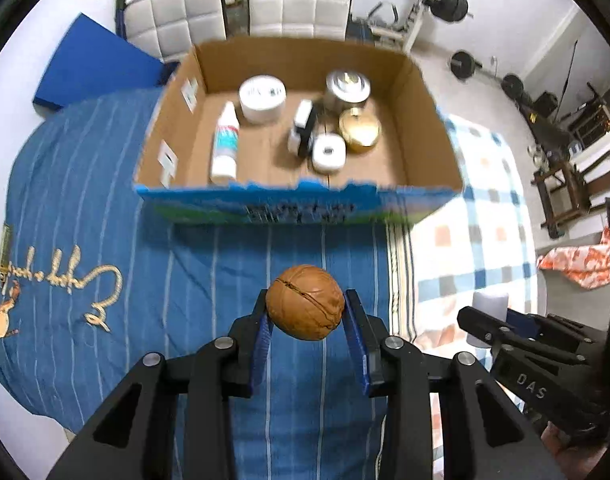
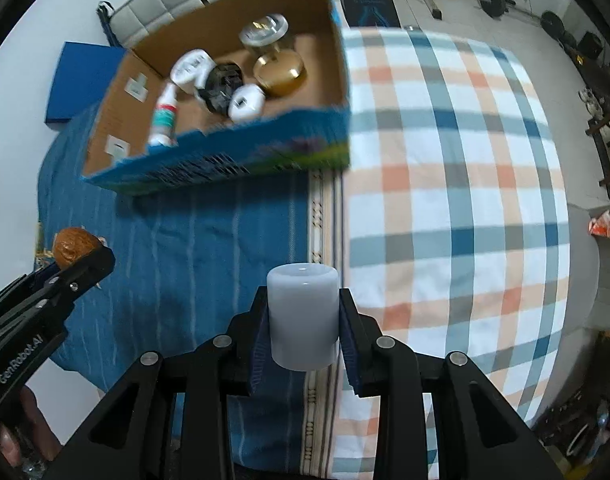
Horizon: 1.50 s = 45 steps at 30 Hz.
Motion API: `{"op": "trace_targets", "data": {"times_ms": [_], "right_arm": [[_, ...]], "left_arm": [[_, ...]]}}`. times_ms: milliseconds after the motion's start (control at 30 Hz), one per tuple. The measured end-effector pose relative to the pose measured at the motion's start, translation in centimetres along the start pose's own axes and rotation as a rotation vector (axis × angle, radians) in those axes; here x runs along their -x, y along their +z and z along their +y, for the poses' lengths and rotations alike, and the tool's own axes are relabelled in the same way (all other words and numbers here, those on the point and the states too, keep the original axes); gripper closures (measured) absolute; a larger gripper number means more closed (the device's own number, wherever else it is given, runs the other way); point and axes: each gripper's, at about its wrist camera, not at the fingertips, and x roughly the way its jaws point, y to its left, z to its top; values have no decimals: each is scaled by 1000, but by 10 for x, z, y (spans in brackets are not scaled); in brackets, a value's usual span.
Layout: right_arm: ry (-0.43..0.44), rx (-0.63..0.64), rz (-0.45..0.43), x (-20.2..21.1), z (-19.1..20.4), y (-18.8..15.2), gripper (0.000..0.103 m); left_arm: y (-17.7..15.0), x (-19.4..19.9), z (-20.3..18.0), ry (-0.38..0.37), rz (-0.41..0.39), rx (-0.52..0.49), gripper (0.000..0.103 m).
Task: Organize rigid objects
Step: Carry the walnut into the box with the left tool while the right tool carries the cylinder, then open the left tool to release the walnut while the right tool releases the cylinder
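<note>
Left gripper [image 1: 305,312] clamps a walnut [image 1: 305,302], right gripper [image 2: 303,320] a grey cylinder [image 2: 303,316] (box [image 1: 421,92] contents blurred).

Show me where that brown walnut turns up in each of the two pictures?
Left wrist view: walnut low centre, gripped in the left tool.
Right wrist view: walnut at far left edge, in the same tool.
Shared landmark: the cardboard box on the blue cloth.

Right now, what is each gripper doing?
Left gripper: closed on the walnut.
Right gripper: closed on the white cylinder.
</note>
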Motion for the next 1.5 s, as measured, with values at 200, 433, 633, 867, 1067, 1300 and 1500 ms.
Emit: {"op": "trace_targets", "data": {"times_ms": [200,433,633,867,1067,1300,1500], "right_arm": [[40,22,-58,28,15,18,69],[98,28,-90,40,31,55,69],[104,22,-91,20,39,106,69],[46,3,-3,-48,39,160,69],[-11,-19,106,-115,34,186,69],[-98,-1,205,-164,36,194,69],[-108,-34,261,-185,29,195,68]], "left_arm": [[22,29,5,-17,-71,8,71],[67,33,11,-64,-92,27,71],[110,-3,24,-127,-20,75,71],[147,-78,46,-125,119,123,71],[150,-145,58,-85,253,121,71],[142,-186,60,-62,348,92,71],[135,-203,60,-38,380,67,71]]}}
